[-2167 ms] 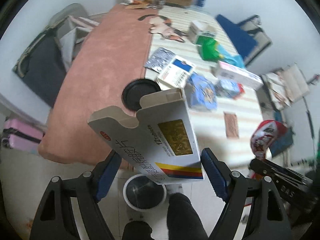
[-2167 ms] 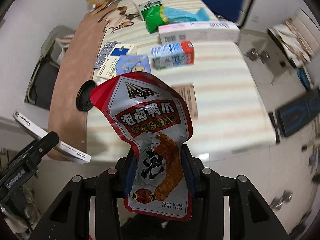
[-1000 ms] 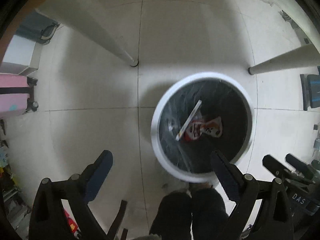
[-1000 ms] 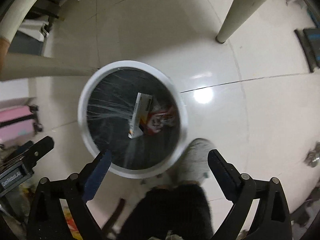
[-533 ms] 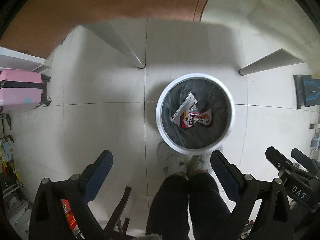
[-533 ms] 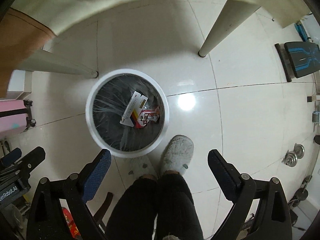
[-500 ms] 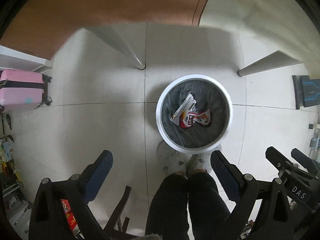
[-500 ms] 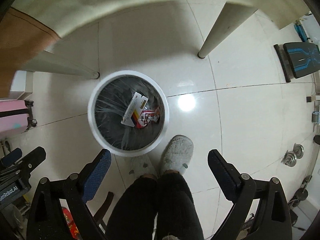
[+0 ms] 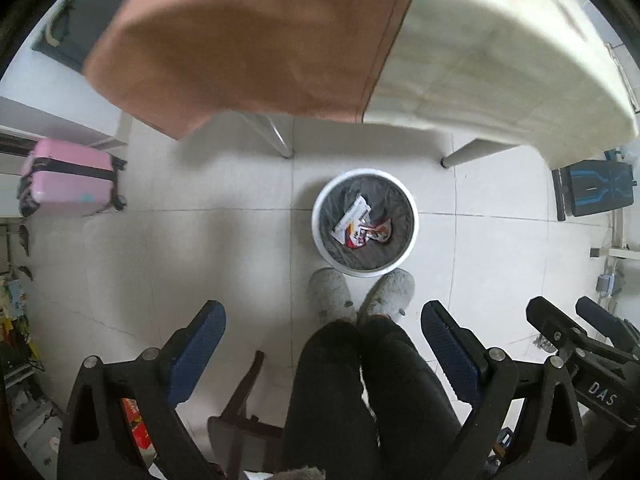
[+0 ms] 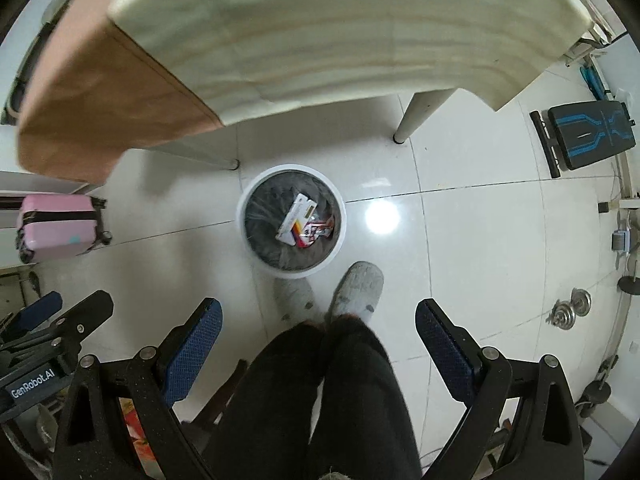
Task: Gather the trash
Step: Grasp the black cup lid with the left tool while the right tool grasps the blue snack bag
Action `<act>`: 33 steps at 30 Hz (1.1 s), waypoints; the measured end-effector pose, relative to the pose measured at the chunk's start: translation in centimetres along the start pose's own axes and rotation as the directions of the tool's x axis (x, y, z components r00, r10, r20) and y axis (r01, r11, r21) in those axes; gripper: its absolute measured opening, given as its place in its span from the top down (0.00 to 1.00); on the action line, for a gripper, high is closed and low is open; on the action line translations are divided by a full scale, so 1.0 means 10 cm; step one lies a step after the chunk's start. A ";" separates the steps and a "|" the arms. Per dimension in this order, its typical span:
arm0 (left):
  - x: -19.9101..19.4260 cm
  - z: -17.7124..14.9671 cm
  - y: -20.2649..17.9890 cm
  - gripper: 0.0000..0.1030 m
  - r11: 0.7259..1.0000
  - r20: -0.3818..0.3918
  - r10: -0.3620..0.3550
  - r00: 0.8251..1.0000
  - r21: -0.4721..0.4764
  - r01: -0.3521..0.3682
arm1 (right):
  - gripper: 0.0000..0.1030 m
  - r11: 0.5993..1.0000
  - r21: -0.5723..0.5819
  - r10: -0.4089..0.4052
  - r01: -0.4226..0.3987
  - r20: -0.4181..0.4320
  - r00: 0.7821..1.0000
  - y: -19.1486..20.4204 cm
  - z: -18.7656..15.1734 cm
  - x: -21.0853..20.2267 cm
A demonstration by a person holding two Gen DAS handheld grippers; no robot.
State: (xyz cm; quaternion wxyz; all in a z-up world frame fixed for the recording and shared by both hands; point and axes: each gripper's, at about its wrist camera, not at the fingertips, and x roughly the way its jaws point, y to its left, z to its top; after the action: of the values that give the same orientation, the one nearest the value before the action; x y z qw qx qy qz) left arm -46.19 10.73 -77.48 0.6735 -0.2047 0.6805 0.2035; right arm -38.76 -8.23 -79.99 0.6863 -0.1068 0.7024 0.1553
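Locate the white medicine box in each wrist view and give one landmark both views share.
Left wrist: the white medicine box lies inside the bin, right of centre, over the red snack wrapper.
Right wrist: the box lies in the bin, left of centre.
Shared landmark: the pink suitcase at the left edge.

Both wrist cameras held high, aimed steeply down at floor, own fingers point(image 9: 198, 350) wide apart in lower frame. Left view: bin point(image 9: 365, 270) well below, right of centre. Right view: same bin point(image 10: 292, 272) left of centre. Shared: bin, worktop point(image 9: 500, 60) edge above, person's slippers point(image 10: 356, 288), pink suitcase point(image 9: 68, 188).
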 end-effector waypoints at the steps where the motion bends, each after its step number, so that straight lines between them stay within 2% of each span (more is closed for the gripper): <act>1: -0.18 -0.04 -0.03 0.03 1.000 0.008 0.004 1.000 0.001 -0.004 | 0.04 1.000 0.003 0.008 -0.008 0.004 1.000 0.01 0.00 -0.12; 5: -0.81 0.15 -0.13 0.03 1.000 0.118 0.009 0.993 0.009 -0.010 | 0.04 0.997 0.023 0.070 -0.072 0.054 0.996 0.02 0.10 -0.77; 8: -1.21 0.42 -0.21 0.03 0.999 0.222 0.035 0.974 0.016 -0.040 | 0.04 0.996 -0.002 0.089 -0.090 0.112 0.990 0.05 0.34 -1.23; 12: -1.55 0.85 -0.37 0.03 0.995 0.343 0.102 0.934 -0.012 -0.104 | 0.04 0.997 -0.052 0.058 -0.048 0.202 0.978 0.06 0.85 -1.80; 16: -1.65 1.31 -0.46 0.03 0.990 0.374 0.138 0.917 -0.056 -0.126 | 0.04 0.997 -0.035 0.072 -0.065 0.257 0.964 -0.04 1.50 -2.08; 20: -1.58 1.83 -0.48 0.03 0.983 0.338 0.174 0.925 -0.118 -0.141 | 0.04 0.995 0.001 0.100 -0.104 0.245 0.964 -0.06 2.28 -1.89; 22: -1.47 2.09 -0.44 0.03 0.981 0.292 0.166 0.942 -0.149 -0.126 | 0.04 0.993 0.014 0.114 -0.120 0.211 0.971 -0.05 2.72 -1.67; 24: -1.38 2.24 -0.37 0.03 0.980 0.244 0.127 0.961 -0.178 -0.085 | 0.04 0.990 0.021 0.130 -0.137 0.185 0.974 -0.02 3.07 -1.43; 25: -1.23 2.42 -0.35 0.03 0.979 0.208 0.096 0.973 -0.196 -0.055 | 0.04 0.990 0.023 0.132 -0.138 0.171 0.976 -0.01 3.23 -1.33; 27: -1.13 2.48 -0.31 0.03 0.975 0.170 0.057 0.984 -0.222 -0.018 | 0.04 0.988 0.024 0.150 -0.155 0.145 0.978 0.03 3.53 -1.11; 30: -0.89 2.67 -0.25 0.03 0.962 0.121 0.004 0.993 -0.273 0.029 | 0.04 0.988 0.013 0.154 -0.156 0.107 0.982 0.11 3.88 -0.80; 33: -0.66 2.84 -0.21 0.04 0.944 0.076 -0.061 0.995 -0.319 0.082 | 0.06 0.988 -0.002 0.157 -0.157 0.077 0.985 0.19 4.08 -0.59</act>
State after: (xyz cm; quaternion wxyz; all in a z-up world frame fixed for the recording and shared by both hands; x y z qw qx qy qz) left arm -21.33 24.65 -71.21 0.6597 -0.3297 0.6082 0.2935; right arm -1.29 8.00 -74.37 0.6987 -0.0437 0.6821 0.2114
